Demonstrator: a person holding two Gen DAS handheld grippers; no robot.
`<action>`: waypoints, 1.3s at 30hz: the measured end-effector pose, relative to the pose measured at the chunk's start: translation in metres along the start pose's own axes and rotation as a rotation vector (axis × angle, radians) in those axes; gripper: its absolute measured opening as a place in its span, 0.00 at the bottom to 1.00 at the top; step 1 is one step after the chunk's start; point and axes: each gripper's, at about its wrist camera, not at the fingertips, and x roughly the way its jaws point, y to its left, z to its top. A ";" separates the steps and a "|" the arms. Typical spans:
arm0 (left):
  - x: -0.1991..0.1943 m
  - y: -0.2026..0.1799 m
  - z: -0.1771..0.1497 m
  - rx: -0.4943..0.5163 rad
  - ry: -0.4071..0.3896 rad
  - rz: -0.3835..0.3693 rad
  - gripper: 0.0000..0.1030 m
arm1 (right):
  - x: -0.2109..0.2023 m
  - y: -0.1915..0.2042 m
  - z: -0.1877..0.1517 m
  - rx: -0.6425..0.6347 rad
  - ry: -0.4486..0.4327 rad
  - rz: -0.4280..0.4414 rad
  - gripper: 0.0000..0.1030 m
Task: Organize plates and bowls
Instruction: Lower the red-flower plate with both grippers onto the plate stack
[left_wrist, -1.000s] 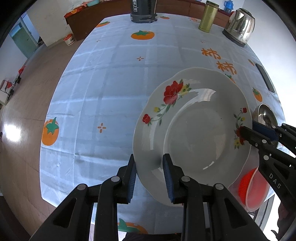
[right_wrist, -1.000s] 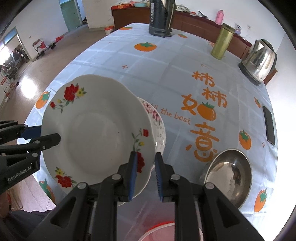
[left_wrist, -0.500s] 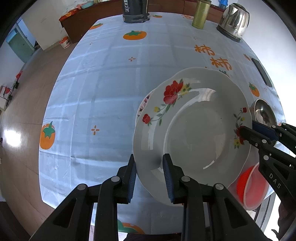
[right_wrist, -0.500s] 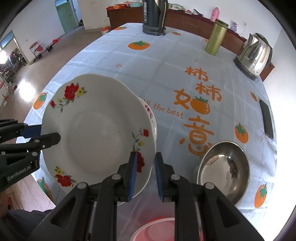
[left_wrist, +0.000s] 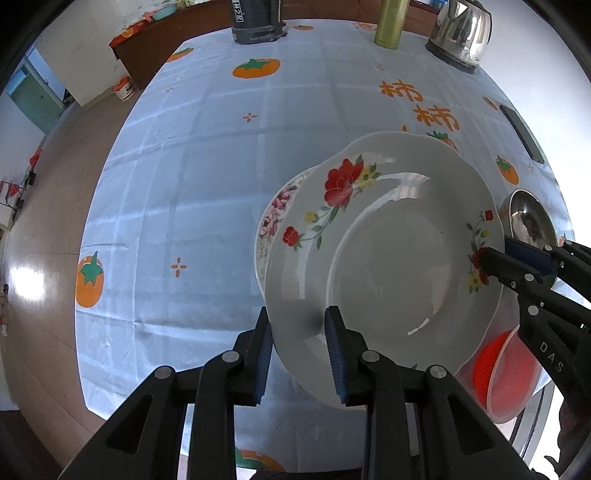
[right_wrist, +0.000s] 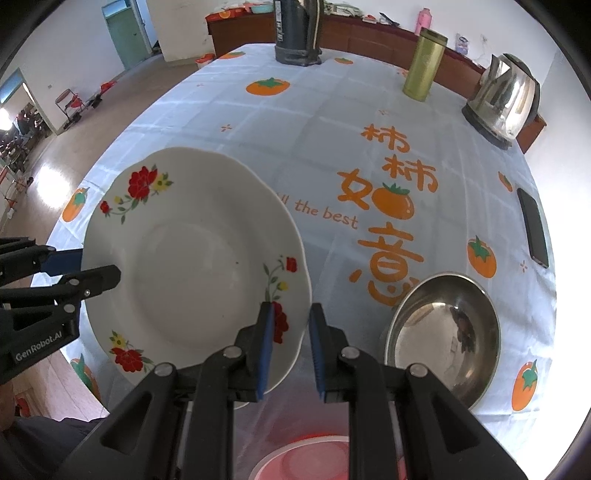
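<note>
Both grippers hold one white flowered plate (left_wrist: 388, 266) above the desk (left_wrist: 207, 177), the left gripper (left_wrist: 299, 350) with its jaws closed on the near rim and the right gripper (right_wrist: 291, 347) with its jaws nipped tight on the opposite rim. Under the plate a second plate with pink flowers (left_wrist: 271, 218) peeks out on the left side; whether the two touch I cannot tell. A steel bowl (right_wrist: 443, 332) sits just beside the right gripper, and a red plastic bowl (left_wrist: 502, 373) lies partly hidden below the held plate's edge. Further back stand a dark thermos jug (right_wrist: 297, 37), a gold-green canister (right_wrist: 424, 64) and a shiny electric kettle (right_wrist: 506, 99); a black phone (right_wrist: 532, 229) lies near the right edge. The left gripper's side reads "GenRobot.AI", the right one's "DAS". The light blue tablecloth (right_wrist: 295, 122) carries orange persimmons, Chinese characters and "the best". Beyond it are a wooden floor (left_wrist: 33, 266), a brown sideboard (right_wrist: 369, 33) and a green door (right_wrist: 129, 33).
</note>
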 end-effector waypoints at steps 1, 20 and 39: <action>0.001 -0.001 0.001 0.001 0.001 -0.001 0.29 | 0.001 -0.001 0.000 0.002 0.001 -0.002 0.19; 0.019 0.002 0.019 0.006 0.030 0.000 0.29 | 0.017 -0.011 0.016 0.000 0.020 -0.013 0.19; 0.029 0.004 0.029 0.024 0.052 -0.013 0.29 | 0.028 -0.014 0.031 0.005 0.035 -0.027 0.19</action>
